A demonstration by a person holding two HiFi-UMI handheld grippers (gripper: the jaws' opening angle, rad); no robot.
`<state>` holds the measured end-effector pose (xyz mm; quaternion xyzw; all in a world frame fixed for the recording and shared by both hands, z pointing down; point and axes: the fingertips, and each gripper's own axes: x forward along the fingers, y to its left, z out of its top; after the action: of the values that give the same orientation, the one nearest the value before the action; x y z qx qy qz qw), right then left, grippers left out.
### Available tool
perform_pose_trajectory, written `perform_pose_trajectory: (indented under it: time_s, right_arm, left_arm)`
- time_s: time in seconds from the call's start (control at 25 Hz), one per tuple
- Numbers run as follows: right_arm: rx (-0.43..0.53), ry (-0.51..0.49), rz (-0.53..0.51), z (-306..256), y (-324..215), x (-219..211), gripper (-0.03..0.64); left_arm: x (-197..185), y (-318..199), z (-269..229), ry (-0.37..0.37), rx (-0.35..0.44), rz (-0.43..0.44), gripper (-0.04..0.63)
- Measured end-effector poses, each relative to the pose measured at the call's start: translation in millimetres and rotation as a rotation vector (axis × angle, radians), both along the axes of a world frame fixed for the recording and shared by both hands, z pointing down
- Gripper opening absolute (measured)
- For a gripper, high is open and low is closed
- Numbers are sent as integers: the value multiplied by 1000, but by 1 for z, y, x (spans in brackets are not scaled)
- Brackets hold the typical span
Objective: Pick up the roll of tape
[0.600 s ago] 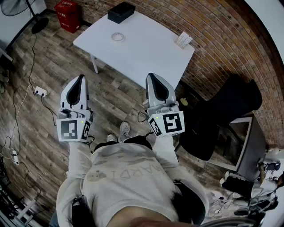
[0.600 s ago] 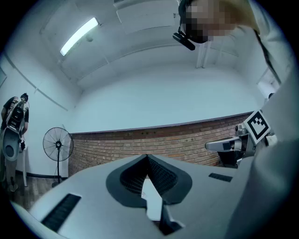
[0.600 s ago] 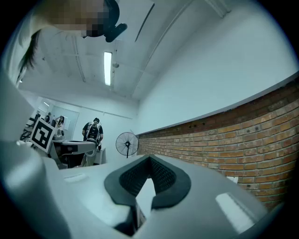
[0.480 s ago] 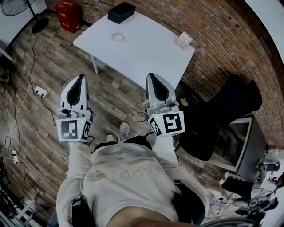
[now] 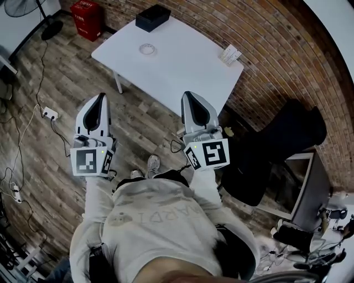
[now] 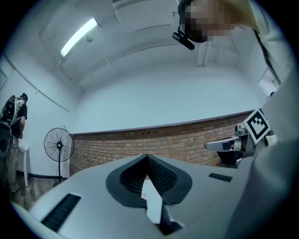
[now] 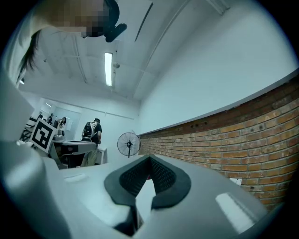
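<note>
On the white table (image 5: 182, 69), toward its far side, lies the roll of tape (image 5: 146, 48), with a black box (image 5: 152, 16) at the table's far corner. On the table's near side hang the left gripper (image 5: 100, 98) and right gripper (image 5: 188, 95), well apart from the tape, fingers closed and empty.

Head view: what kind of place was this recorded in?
Probably an office or lab workroom: white table by a brick wall, black office chair, power strip and cables on the wood floor.
</note>
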<state>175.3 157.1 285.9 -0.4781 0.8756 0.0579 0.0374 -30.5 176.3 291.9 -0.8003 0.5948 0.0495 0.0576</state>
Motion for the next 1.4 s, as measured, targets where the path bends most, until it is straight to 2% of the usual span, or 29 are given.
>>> perform_pose_trajectory:
  time_s: [0.2,0.8,1.08,1.4]
  right_arm:
    - [7,-52,-4,-2,-20,13,11]
    - [13,-55,-100,2,-77,28,11]
    - [-5,-57,-110,9,-104,15,11]
    - [-15,-54,-68,13,-157,-8,11]
  left_arm:
    - [14,-16,0,0,6,8,6]
    - [47,-66,-3,0,34,-26,6]
    - [38,-90,4,-11,17,-23,6]
    - [18,-148,10,-9,4,29,6]
